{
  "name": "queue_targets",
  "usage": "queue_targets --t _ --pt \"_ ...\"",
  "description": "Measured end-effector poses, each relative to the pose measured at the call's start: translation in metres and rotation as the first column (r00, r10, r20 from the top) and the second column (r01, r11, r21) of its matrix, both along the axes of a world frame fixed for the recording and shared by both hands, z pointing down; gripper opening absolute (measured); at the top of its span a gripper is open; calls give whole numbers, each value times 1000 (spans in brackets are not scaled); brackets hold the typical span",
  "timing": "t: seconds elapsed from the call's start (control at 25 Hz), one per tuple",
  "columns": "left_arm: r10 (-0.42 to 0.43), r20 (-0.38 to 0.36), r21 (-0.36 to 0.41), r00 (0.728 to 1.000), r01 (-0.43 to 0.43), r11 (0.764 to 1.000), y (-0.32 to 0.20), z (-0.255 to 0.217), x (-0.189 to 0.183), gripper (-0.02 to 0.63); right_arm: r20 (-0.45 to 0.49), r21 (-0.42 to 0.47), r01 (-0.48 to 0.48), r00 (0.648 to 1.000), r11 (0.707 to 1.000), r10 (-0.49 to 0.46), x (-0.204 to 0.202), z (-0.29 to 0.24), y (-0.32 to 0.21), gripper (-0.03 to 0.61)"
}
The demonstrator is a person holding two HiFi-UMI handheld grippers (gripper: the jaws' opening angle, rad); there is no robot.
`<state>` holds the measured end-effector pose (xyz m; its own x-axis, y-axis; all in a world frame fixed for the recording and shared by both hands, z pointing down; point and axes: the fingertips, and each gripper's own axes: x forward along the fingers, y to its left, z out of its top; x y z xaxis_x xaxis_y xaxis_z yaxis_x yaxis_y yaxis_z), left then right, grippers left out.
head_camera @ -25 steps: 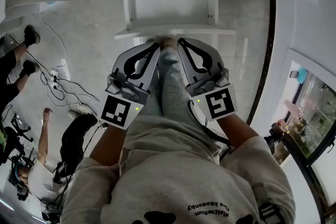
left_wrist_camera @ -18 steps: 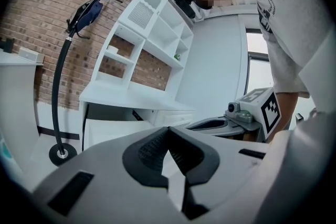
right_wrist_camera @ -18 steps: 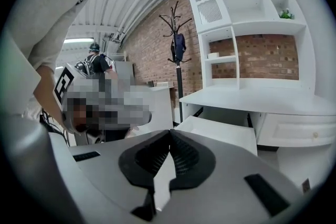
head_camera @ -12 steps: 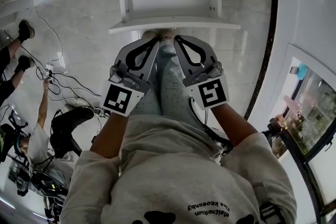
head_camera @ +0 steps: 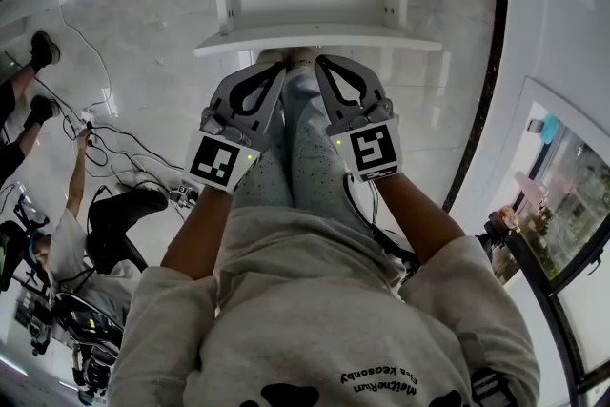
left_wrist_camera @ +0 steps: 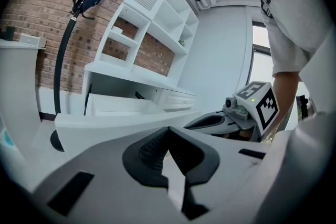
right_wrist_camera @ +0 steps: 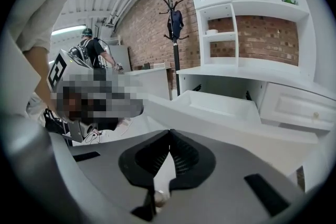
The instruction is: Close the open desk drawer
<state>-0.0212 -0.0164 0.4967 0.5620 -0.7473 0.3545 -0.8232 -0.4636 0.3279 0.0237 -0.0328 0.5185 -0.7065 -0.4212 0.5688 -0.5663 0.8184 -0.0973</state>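
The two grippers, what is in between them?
In the head view, the person's legs in pale jeans lie between the left gripper and the right gripper, both pointing toward the open drawer.

Open drawer (head_camera: 315, 39) juts out just ahead of left gripper (head_camera: 278, 71) and right gripper (head_camera: 323, 63), front panel blocking the way forward. Person's own legs (head_camera: 300, 157) fill the gap between them. Bare floor (head_camera: 143, 43) free either side of drawer (cables (head_camera: 114, 140), seated person (head_camera: 71, 248) farther left).
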Motion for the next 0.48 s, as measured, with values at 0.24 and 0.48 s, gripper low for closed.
queue_targets --t 0.24,0.48 --pt "-1 -17 -15 1000 1 1000 -8 8 -3 20 -90 -49 -35 995 998 30 2 32 -3 32" --pt "-17 -37 1 999 17 1000 -13 9 -2 19 -134 -184 -132 985 974 108 5 67 -3 171"
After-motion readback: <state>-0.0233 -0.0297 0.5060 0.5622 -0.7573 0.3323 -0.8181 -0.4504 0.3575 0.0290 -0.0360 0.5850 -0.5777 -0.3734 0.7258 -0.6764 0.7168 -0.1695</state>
